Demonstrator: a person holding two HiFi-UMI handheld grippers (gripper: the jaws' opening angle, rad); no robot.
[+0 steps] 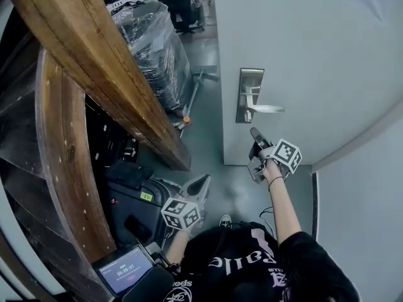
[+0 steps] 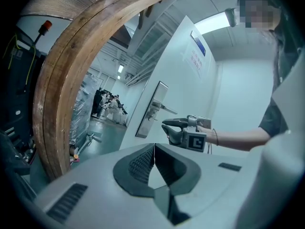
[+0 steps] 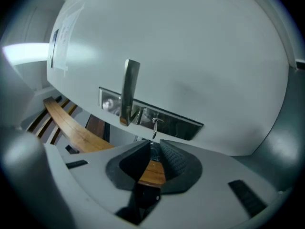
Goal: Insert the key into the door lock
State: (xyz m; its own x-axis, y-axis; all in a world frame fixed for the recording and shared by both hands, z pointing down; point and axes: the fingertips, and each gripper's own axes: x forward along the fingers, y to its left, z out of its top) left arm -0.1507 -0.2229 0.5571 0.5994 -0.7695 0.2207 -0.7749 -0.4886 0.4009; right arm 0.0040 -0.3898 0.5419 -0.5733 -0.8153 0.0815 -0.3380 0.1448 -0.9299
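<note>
Right gripper (image 1: 254, 133) noses up beneath the door's lock plate (image 1: 247, 80) in the head view, while the left gripper (image 1: 203, 182) hangs low. Left gripper view: jaws pressed together, empty. Right gripper view: jaws pinched narrowly on the key (image 3: 153, 128), its tip at the plate. Insertion looks begun, with seating left to do.

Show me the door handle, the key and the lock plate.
door handle (image 1: 267, 109), head view, middle of the lever.
key (image 3: 154, 128), right gripper view, its shaft.
lock plate (image 3: 176, 125), right gripper view, bare metal right of the key.
</note>
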